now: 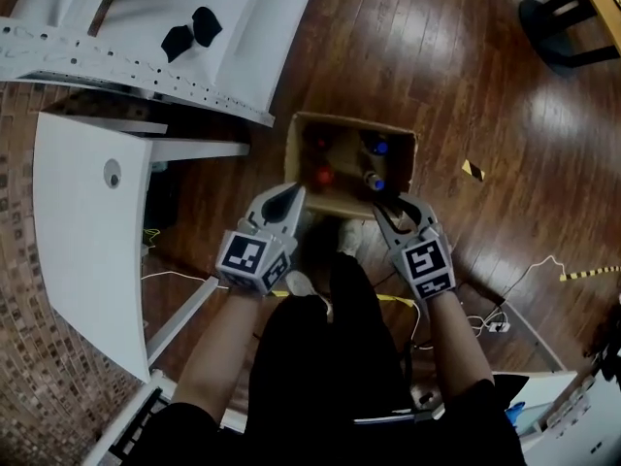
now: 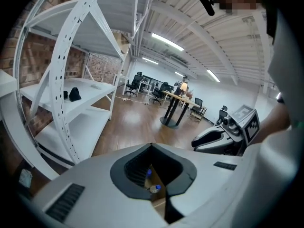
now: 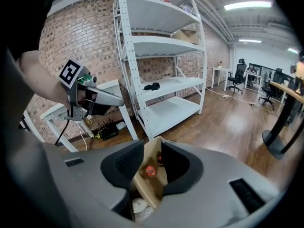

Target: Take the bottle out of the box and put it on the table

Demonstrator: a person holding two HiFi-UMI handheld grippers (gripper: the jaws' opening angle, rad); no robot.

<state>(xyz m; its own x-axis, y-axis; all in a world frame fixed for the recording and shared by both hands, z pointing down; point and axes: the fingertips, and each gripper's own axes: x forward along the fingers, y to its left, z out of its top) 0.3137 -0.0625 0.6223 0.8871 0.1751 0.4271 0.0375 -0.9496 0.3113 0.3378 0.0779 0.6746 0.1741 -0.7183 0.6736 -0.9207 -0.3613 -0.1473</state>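
**A:** What is the box like?

**B:** A brown cardboard box [image 1: 354, 121], open-topped and square-cornered, sits on the glossy dark wooden plank floor [image 1: 456, 76]. Inside are blue-capped clear plastic bottles [image 1: 376, 183] towards its right side and red-capped bottles [image 1: 323, 175] towards its left. None is on the smooth white desk [image 1: 78, 221], which stands well apart at the left.

**A:** And the grippers?

**B:** Both hover just by the box's near rim. The left hand-held gripper [image 1: 291, 194] seems to have its grey jaws tip to tip, pinching nothing. The right hand-held gripper [image 1: 400, 202] has its dark-padded jaws a little apart and empty. In its own view a red cap shows through the gap, well beyond the pads.

**A:** Is there room to move?

**B:** There is bare floor past the box's far and right edges. A white perforated metal shelf rack [image 1: 243, 27] lies beyond its far left corner.
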